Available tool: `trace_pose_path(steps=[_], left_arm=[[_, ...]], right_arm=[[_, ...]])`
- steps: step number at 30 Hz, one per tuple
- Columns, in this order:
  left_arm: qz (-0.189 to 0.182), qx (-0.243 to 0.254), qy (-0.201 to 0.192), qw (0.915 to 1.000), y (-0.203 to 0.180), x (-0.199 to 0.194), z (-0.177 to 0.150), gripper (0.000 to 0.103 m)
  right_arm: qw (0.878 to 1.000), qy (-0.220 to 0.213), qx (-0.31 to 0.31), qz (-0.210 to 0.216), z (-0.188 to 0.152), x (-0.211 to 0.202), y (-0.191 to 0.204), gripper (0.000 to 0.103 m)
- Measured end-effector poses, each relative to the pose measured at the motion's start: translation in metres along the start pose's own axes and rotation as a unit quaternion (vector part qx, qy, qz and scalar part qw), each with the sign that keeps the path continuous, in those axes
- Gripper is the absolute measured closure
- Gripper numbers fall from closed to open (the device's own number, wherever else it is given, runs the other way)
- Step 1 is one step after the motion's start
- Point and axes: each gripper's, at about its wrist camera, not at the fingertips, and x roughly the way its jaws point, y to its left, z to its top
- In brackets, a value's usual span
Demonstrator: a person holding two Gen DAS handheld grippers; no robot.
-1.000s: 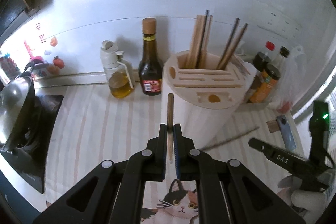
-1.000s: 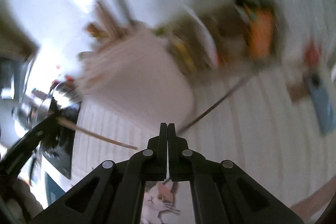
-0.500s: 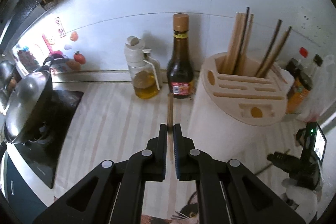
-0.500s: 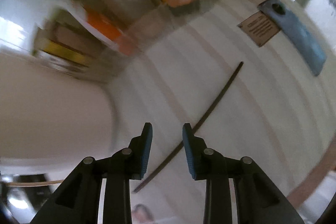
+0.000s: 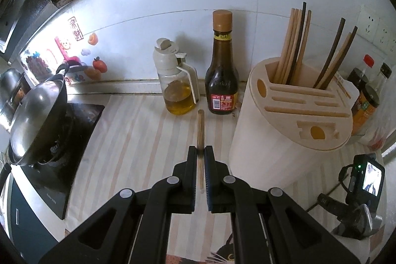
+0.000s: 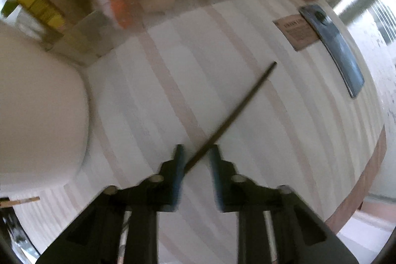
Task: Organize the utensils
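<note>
**Right tongs opened over the dark chopstick**

Right gripper (image 6: 195, 152), shut a second earlier, stood parted astride the dark chopstick (image 6: 237, 113) on the striped mat (image 6: 160, 90); unclamped. Left gripper (image 5: 201, 152) stayed closed on the wooden chopstick (image 5: 200, 130). Beyond, rightward, the holder (image 5: 284, 140) awaited both.

A home kitchen: wok (image 5: 37, 113) on stove (image 5: 64, 140), sauce bottle (image 5: 222, 71), chopstick holder (image 5: 292, 130)
</note>
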Motion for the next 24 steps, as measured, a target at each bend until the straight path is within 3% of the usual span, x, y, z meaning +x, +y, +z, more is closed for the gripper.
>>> trace_pose_path(steps=[7, 11, 14, 18, 24], left_arm=[[-0.008, 0.001, 0.002, 1.0, 0.0, -0.004, -0.003, 0.1], [-0.013, 0.005, 0.009, 0.9999, -0.002, -0.005, -0.008, 0.1], [-0.018, 0.009, 0.013, 0.9997, -0.005, -0.006, -0.013, 0.1], [-0.023, 0.013, 0.015, 0.9995, -0.008, -0.01, -0.015, 0.1], [-0.02, 0.012, 0.015, 0.9996, -0.009, -0.011, -0.016, 0.1]], right_arm=[[0.997, 0.005, -0.066, 0.037, -0.005, 0.001, -0.009, 0.091], [0.989, 0.03, -0.138, 0.039, -0.018, 0.003, -0.014, 0.093], [0.979, 0.056, -0.192, 0.037, -0.035, 0.005, -0.018, 0.095], [0.952, 0.098, -0.29, 0.019, -0.067, 0.007, -0.013, 0.095], [0.956, 0.08, -0.28, -0.015, -0.081, 0.009, -0.009, 0.093]])
